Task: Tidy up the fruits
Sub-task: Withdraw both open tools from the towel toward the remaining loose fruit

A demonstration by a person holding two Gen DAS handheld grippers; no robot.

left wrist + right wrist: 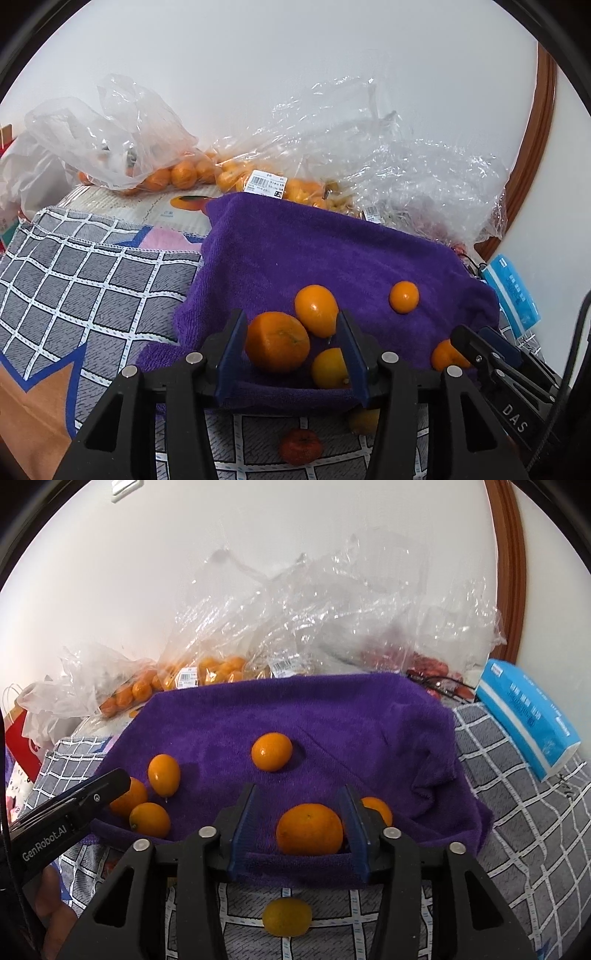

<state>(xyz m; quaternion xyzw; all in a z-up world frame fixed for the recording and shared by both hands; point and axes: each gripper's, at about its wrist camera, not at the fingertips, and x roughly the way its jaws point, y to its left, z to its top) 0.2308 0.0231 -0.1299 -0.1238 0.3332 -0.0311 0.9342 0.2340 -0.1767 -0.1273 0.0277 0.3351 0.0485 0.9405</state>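
Left claw (291,343) spread wide, straddling a mandarin (277,341) on the near edge of the purple towel (295,243); contact with the left finger unclear. Right claw (299,823) also released, around a larger orange (309,829), apparently not gripped. Loose kumquats (271,751) mid-towel. Bagged fruit (184,173) far left. Checked cloth (92,280) covering worktop.

Right gripper (476,343) – white lettering "DAS" along its black body | Left gripper (110,786) – white lettering "GenRobot.AI" along its black side | Price label (266,184) on the clear bag of oranges (258,173) – barcode, print too small to read | Blue tissue pack (528,716) – white print, illegible
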